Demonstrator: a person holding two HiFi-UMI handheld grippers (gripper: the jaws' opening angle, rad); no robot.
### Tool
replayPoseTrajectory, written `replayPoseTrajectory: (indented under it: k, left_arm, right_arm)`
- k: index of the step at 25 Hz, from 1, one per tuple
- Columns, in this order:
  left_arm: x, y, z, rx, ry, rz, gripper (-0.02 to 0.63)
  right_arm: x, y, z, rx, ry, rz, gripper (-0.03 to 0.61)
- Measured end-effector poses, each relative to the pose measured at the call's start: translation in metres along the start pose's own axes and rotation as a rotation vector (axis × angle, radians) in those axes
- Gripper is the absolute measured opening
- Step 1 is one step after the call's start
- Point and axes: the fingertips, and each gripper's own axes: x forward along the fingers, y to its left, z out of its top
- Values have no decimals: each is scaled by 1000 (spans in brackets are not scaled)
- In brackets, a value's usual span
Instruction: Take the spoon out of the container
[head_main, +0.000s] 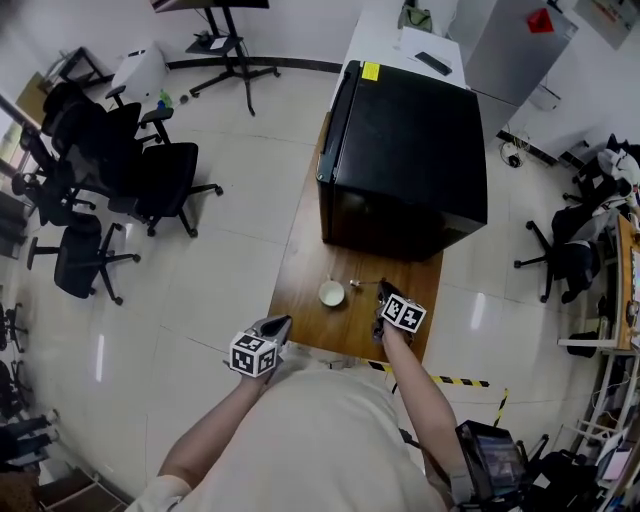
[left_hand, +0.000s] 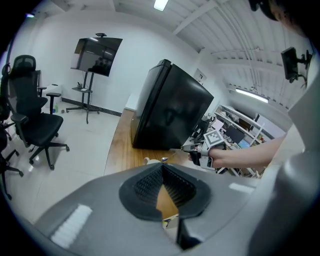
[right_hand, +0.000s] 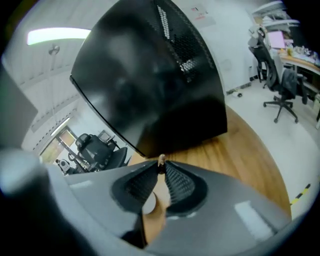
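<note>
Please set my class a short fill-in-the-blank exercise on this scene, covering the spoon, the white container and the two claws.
1. The right claw grips the spoon by its ____.
2. The left claw is shut and holds ____.
3. The white container stands on a table made of ____.
4. Behind the container stands a large box coloured ____.

Missing words: handle; nothing; wood; black.
</note>
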Motion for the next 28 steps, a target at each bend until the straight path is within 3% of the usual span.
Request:
replayPoseTrajectory:
  k: [4, 8, 16, 20, 23, 28]
  left_arm:
    - [-5, 1, 1, 4, 5, 5, -15]
    - [-2, -5, -4, 15, 24, -1, -15]
    - [-15, 0, -22, 20, 69, 18, -15]
    - [-15, -1, -24, 27, 83, 16, -15]
    - [-10, -3, -25, 40, 91, 5, -15]
    - [-7, -6, -26, 35, 96, -15, -15]
  right_arm:
    - [11, -27, -18, 61, -3, -78, 44]
    - [17, -57, -30, 149, -15, -99, 44]
    - [14, -77, -59, 113, 16, -118, 48]
    - [10, -74, -85, 92, 88, -102, 54]
    - [9, -67, -107, 116, 153, -57, 123]
    - [1, -54, -152, 105, 303, -22, 140]
